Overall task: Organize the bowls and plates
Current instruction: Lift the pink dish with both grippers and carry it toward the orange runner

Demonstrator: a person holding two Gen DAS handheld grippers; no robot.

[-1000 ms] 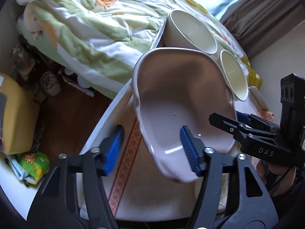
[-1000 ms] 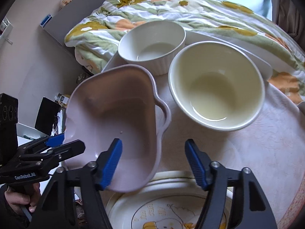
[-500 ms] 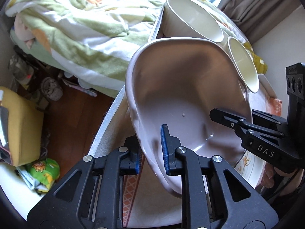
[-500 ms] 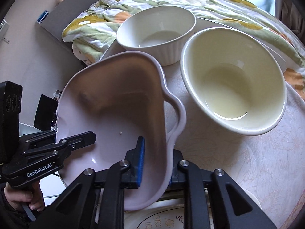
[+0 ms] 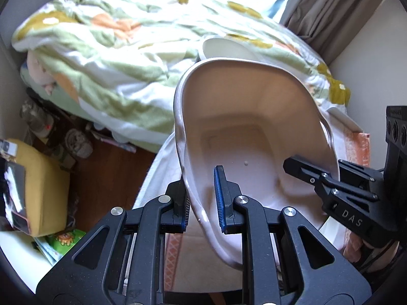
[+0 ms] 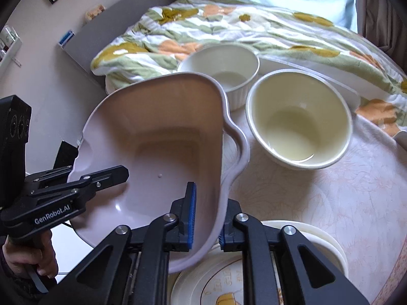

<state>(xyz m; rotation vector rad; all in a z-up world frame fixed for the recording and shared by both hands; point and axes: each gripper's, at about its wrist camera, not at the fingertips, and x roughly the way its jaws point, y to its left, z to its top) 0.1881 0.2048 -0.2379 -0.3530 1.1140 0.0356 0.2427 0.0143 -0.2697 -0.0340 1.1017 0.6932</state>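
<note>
Printed plate [image 6: 223,289] cut by frame edge; ribbed bowl [image 5: 223,48] mostly behind pink dish [image 5: 254,132]

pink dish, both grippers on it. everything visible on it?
The pink dish is a glossy, ceramic-looking deep dish with a wavy lobed rim, a flat squarish floor and one small speck inside. It is empty and tilted. The left gripper and right gripper each clamp its rim on opposite sides, above the cloth-covered table.
</note>
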